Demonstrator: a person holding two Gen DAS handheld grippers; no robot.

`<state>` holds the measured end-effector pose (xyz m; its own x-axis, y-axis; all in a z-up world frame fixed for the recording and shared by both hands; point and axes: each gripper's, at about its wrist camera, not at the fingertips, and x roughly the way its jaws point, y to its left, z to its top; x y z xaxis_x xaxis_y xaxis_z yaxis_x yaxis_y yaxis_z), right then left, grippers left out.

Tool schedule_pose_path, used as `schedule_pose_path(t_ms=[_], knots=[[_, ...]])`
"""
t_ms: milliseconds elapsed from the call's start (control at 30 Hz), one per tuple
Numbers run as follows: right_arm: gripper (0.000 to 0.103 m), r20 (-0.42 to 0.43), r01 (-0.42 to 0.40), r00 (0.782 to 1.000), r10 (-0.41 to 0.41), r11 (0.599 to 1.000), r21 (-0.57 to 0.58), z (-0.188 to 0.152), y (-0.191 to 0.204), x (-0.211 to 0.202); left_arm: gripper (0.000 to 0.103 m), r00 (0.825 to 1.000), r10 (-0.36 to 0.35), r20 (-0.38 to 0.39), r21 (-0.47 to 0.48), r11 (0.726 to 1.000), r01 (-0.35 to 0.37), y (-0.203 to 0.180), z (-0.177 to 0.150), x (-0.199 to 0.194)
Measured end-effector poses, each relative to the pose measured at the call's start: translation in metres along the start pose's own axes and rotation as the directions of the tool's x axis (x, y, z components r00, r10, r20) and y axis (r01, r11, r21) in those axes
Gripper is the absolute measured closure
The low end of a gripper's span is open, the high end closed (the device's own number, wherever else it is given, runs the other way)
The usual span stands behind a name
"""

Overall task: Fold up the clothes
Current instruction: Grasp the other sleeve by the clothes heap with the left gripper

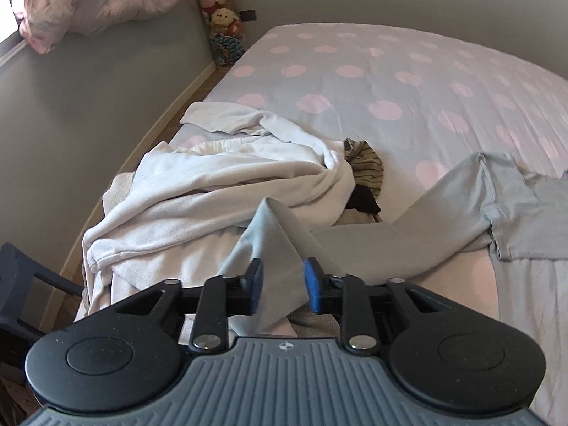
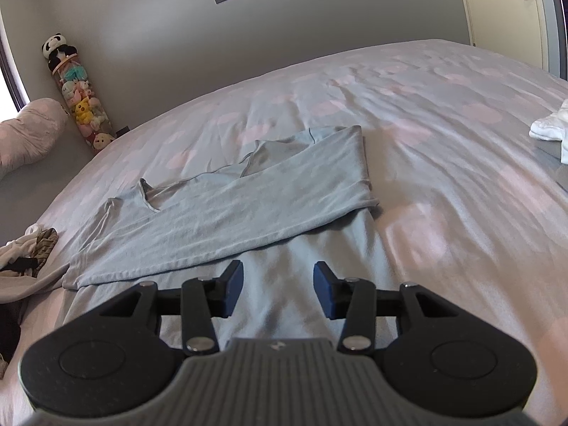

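Grey shirt (image 2: 227, 209) lay mid-frame on bed (image 2: 443, 142), 1 side folded across. Left gripper (image 1: 283, 280) pinched its lifted corner; right gripper (image 2: 278, 289) hung open over lower cloth. White pile (image 1: 213, 177), left of frame, remained unfolded.

Shirt (image 2: 227, 209) on the bed (image 2: 443, 113) — clothes pile (image 1: 220, 184) to its left.
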<state>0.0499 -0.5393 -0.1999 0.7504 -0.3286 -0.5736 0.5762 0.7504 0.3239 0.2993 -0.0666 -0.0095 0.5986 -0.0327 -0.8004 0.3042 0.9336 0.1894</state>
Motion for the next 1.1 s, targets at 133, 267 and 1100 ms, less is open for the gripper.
schedule_pose_path(t_ms=[133,267,1100], knots=[[0.055,0.007,-0.004,1.0,0.004,0.999,0.036,0.001,-0.006,-0.002,0.062,0.997,0.08,0.009,0.191,0.978,-0.08,-0.029,-0.012,0.007],[0.054,0.005,-0.005,1.0,0.005,0.999,0.045,0.003,-0.007,0.0,0.055,0.991,0.134,0.021,0.359,0.924,-0.132,-0.052,-0.03,0.021],[0.054,-0.011,0.019,1.0,-0.019,1.0,0.023,0.003,-0.007,0.007,0.102,0.989,-0.124,0.081,-0.057,0.99,0.128,0.029,0.053,-0.075]])
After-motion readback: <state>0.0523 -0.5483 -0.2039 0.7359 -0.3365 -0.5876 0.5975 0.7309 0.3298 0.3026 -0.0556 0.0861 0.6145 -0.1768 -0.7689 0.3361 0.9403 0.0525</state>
